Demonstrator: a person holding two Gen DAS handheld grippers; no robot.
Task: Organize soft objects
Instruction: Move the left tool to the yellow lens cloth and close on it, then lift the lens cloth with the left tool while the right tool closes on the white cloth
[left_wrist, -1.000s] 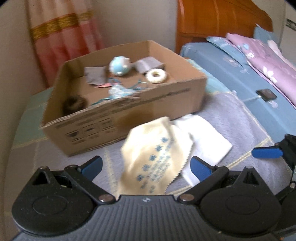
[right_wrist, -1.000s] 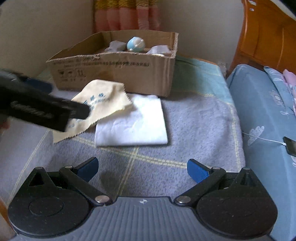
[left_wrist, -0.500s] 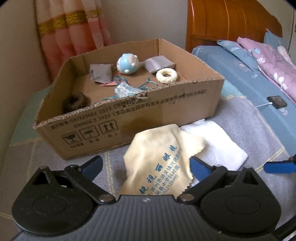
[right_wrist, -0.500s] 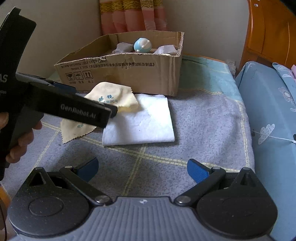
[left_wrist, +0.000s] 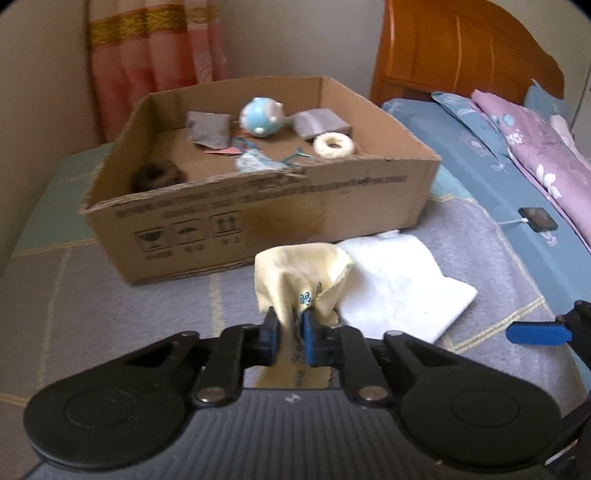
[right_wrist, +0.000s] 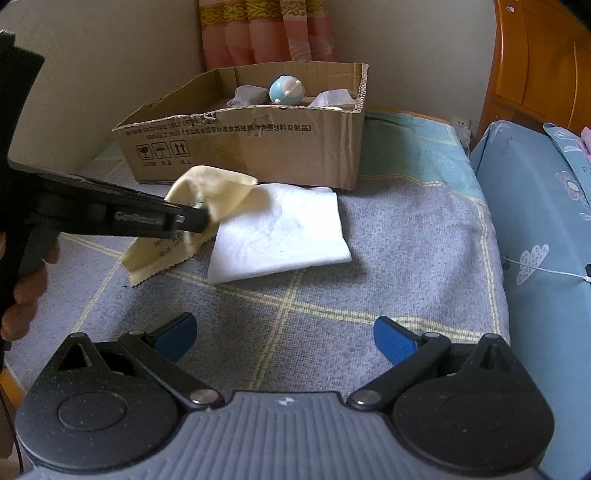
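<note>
A yellow cloth is pinched between the closed pads of the left tool, whose jaws have just been closing on it, its free end bunched above a grey checked blanket just in front of a cardboard box. The right tool is held wide and empty over the blanket. A white folded cloth lies flat beside the yellow one, untouched. Already seen inside the box are a blue round toy, two grey cloths, a cream ring and a dark furry piece. The task is judged well advanced, with the two cloths still to be boxed
</note>
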